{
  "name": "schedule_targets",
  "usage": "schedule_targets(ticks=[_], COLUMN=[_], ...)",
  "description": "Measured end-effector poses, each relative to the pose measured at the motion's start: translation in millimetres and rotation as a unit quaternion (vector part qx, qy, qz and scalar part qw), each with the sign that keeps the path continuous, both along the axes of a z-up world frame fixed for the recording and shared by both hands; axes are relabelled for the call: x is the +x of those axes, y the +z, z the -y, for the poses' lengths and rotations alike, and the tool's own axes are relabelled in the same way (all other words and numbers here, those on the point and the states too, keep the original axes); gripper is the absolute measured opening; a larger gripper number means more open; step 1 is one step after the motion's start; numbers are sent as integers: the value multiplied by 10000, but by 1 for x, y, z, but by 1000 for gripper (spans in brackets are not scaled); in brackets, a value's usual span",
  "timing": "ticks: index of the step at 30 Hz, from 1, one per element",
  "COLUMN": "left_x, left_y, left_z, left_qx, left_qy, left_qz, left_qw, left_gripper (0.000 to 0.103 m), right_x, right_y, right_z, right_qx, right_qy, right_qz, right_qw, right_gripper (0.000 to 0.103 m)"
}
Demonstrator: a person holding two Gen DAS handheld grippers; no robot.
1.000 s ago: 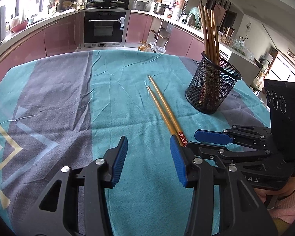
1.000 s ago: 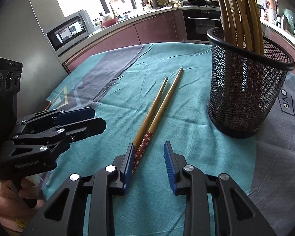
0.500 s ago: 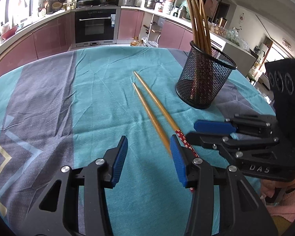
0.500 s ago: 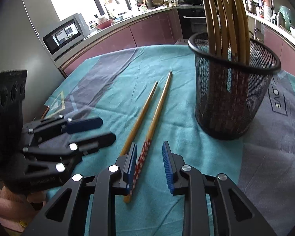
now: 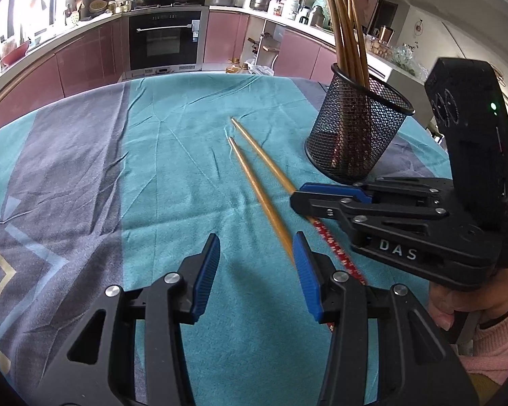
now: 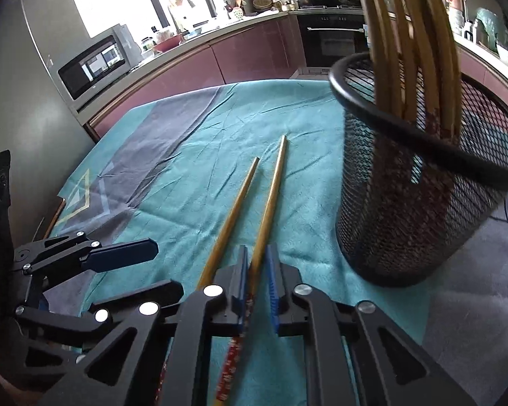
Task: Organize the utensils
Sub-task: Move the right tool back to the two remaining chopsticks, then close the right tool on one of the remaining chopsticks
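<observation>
Two wooden chopsticks lie side by side on the teal cloth. My right gripper (image 6: 258, 270) is shut on the right-hand chopstick (image 6: 271, 196) near its red patterned end (image 6: 232, 358). The other chopstick (image 6: 233, 213) lies loose just left of those fingers. In the left wrist view the held chopstick (image 5: 264, 159) runs under the right gripper (image 5: 301, 196). The loose chopstick (image 5: 257, 189) ends beside the right finger of my left gripper (image 5: 255, 270), which stands open over the cloth with nothing in it. The left gripper (image 6: 159, 270) also shows at lower left in the right wrist view.
A black mesh cup (image 5: 355, 135) holding several upright chopsticks stands right of the pair, and it looms close at the right (image 6: 406, 220). The round table's teal and grey cloth (image 5: 84, 169) spreads left. A hand in a pink sleeve (image 5: 457, 308) holds the right gripper. Kitchen cabinets curve behind.
The right gripper slid forward along the chopsticks and its jaws closed onto the right-hand one. The left gripper stayed open and barely shifted.
</observation>
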State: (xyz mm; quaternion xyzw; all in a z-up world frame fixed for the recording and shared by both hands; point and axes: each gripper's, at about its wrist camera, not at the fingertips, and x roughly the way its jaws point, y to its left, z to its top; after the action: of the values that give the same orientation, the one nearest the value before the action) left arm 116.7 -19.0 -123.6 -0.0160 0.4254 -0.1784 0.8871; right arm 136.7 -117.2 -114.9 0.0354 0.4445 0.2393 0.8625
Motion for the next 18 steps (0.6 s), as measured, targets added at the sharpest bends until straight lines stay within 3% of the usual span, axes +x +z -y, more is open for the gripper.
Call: schedule_targets(ticks=[9,18], left_x=[12,25], left_y=[-1,-6], left_z=[13,25], left_qx=[75,300], left_qy=[-117,-144], left_qz=[-31,-137], left_qw=[9999,9994], left_gripper=[42,32], right_x=[-22,-29], right_y=[-3,0], right_z=[27,27], right_qx=[331,218], right_qy=[-210,-54], right_qz=[-184,-159], right_qw=[9991,9996], right_gripper=[6,12])
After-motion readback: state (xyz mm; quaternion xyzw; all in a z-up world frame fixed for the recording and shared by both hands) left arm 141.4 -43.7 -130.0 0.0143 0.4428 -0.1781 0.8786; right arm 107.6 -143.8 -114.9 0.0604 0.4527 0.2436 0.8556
